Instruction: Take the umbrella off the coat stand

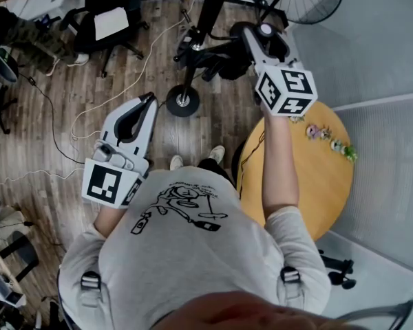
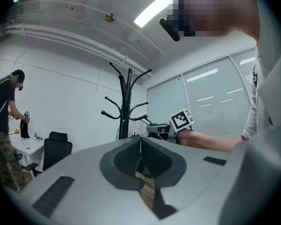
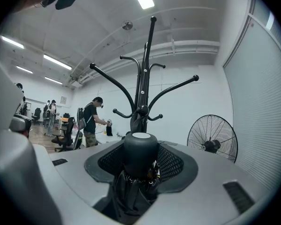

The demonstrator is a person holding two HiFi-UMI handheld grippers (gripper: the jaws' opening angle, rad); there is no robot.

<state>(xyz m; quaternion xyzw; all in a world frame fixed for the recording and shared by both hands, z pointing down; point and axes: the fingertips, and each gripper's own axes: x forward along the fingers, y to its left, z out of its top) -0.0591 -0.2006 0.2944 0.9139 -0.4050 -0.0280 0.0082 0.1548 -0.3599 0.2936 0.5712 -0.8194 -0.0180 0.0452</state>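
My right gripper is shut on the round black handle of a folded black umbrella, whose canopy hangs down below the jaws. The black coat stand rises just beyond it with bare curved hooks. In the head view its pole and round base sit just left of the umbrella. My left gripper is held low at the left, shut, with nothing between its pads. The left gripper view shows the stand and the right gripper's marker cube.
A round wooden table with small items stands at the right. A standing fan is behind the stand to the right. An office chair and cables lie on the wood floor at the left. People stand at desks far back.
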